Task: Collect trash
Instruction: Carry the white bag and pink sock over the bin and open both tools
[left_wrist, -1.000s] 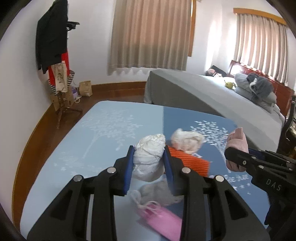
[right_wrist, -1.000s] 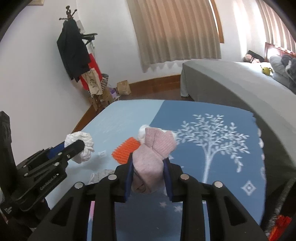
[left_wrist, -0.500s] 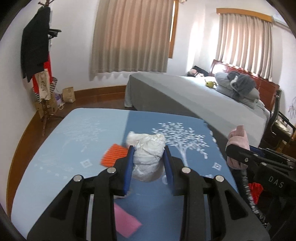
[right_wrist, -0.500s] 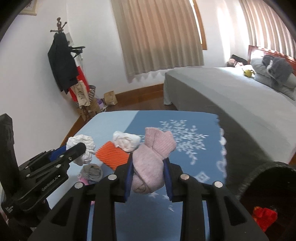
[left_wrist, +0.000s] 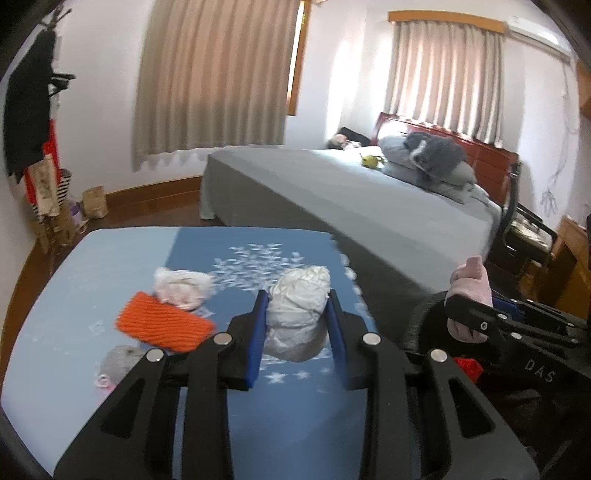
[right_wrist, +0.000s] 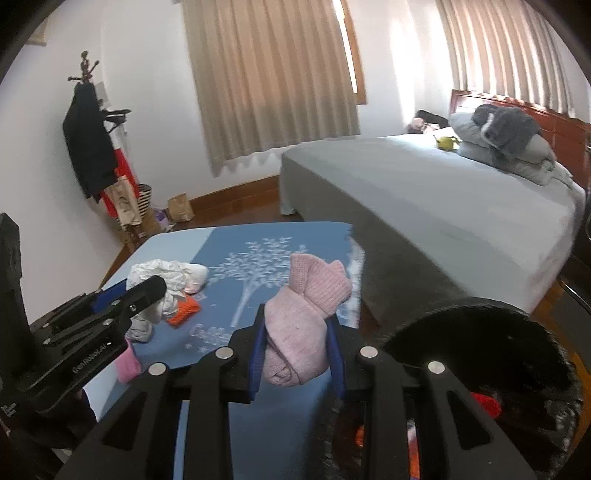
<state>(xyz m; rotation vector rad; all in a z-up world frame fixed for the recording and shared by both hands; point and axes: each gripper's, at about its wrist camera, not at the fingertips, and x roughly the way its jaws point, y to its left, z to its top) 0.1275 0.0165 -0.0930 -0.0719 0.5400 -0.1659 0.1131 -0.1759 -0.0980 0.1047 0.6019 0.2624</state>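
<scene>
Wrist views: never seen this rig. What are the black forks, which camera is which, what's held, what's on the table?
No robot: a person carries a two-finger gripper in each hand, each with a fisheye camera looking along its fingers. In the left wrist view, the left gripper is clamped on a white crumpled wad. In the right wrist view, the right gripper is clamped on a pink knotted sock, beside a black bin with red scraps inside. On the blue tree-print tablecloth lie an orange knit piece, a whitish-pink bundle and a grey wad.

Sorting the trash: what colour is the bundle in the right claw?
Pale pink knit bundle, clearest in the right wrist view.
</scene>
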